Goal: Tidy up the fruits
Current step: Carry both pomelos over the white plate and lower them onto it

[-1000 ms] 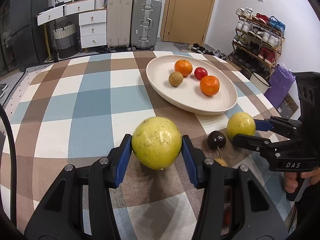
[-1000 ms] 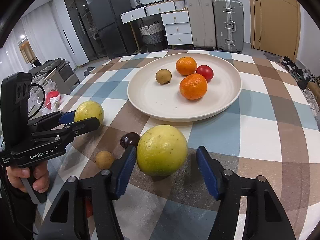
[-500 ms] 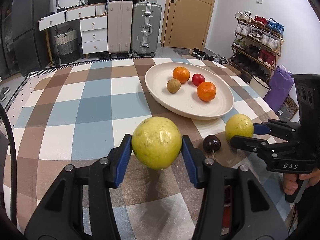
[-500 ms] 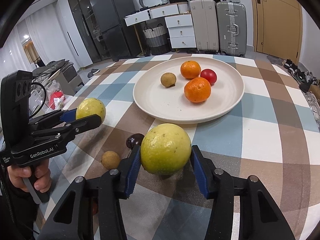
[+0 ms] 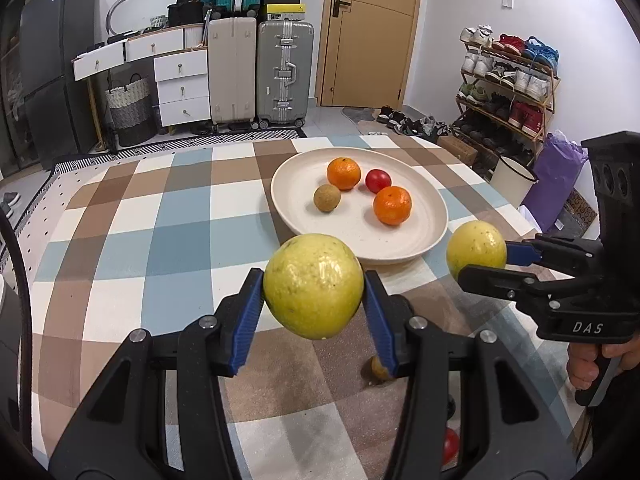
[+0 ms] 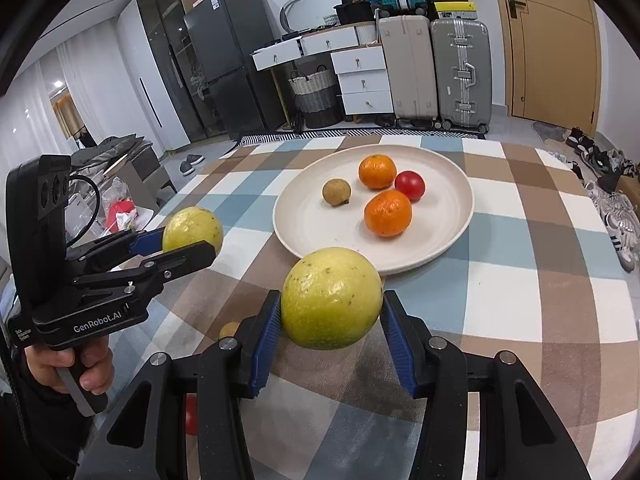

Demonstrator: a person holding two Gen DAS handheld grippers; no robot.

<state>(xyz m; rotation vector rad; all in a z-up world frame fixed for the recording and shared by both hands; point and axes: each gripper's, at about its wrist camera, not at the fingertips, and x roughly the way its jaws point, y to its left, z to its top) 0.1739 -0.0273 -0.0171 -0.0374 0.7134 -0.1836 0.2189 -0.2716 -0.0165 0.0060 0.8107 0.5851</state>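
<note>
My left gripper (image 5: 313, 284) is shut on a large yellow-green fruit (image 5: 314, 292), lifted above the checked cloth. The right gripper (image 6: 332, 304) is shut on a second yellow-green fruit (image 6: 331, 298), also off the table. Each view shows the other gripper: the right gripper (image 5: 482, 260) with its fruit (image 5: 474, 246) at the right, the left gripper (image 6: 186, 242) with its fruit (image 6: 191, 226) at the left. Ahead lies a cream plate (image 5: 352, 236) (image 6: 304, 232) with two oranges (image 5: 392, 205), a red fruit (image 5: 378, 180) and a small brown fruit (image 5: 327, 198).
A small brown fruit (image 6: 229, 330) and a red fruit (image 6: 191, 420) lie on the cloth below the grippers, partly hidden by the fingers. Beyond the table's far edge stand suitcases (image 5: 284, 72), white drawers (image 5: 182, 88) and a shoe rack (image 5: 508, 80).
The right gripper's jaws closed onto its yellow-green fruit, which sat on the cloth before. Both grippers have risen with their fruits; the dark small fruit is hidden now.
</note>
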